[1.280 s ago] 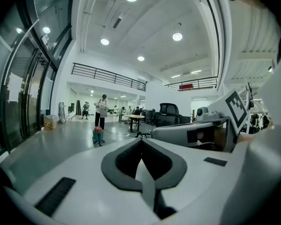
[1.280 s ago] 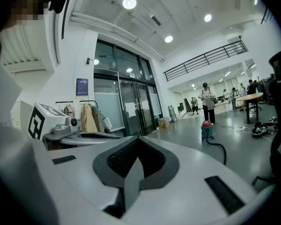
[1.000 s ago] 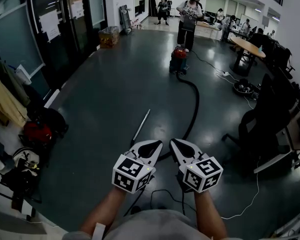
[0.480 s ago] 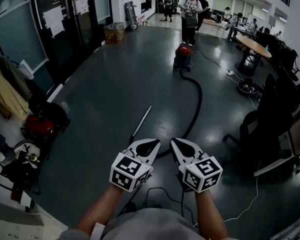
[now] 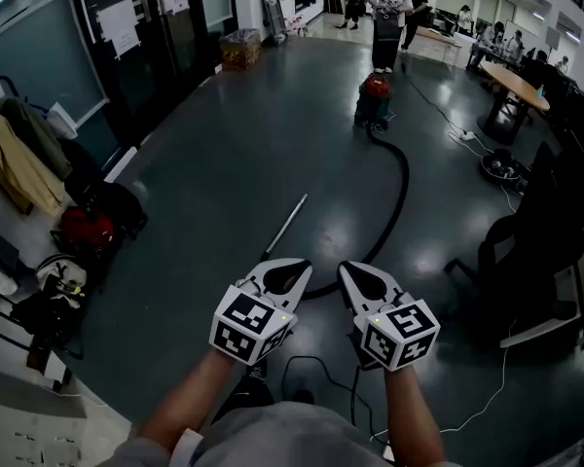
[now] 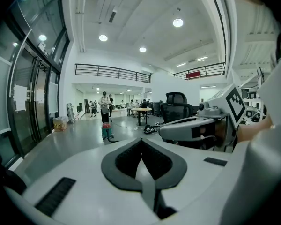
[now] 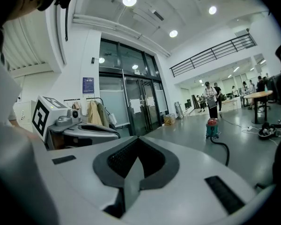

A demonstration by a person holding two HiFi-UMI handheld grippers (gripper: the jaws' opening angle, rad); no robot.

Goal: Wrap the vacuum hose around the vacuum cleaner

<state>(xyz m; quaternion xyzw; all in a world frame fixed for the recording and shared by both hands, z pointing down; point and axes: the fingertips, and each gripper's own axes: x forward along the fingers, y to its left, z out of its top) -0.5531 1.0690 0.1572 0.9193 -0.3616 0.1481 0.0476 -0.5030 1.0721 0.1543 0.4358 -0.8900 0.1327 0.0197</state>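
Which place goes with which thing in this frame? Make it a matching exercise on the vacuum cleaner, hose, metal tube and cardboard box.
Things:
1. vacuum cleaner
2. hose
3. metal tube
4. cardboard box

Places:
A. lying straight on the floor, left of the hose
B. far end of the glass doors
C. standing far down the open floor
D. curving across the floor from the vacuum cleaner toward the camera

Pairs: 1-C, 2-D, 3-A, 4-B
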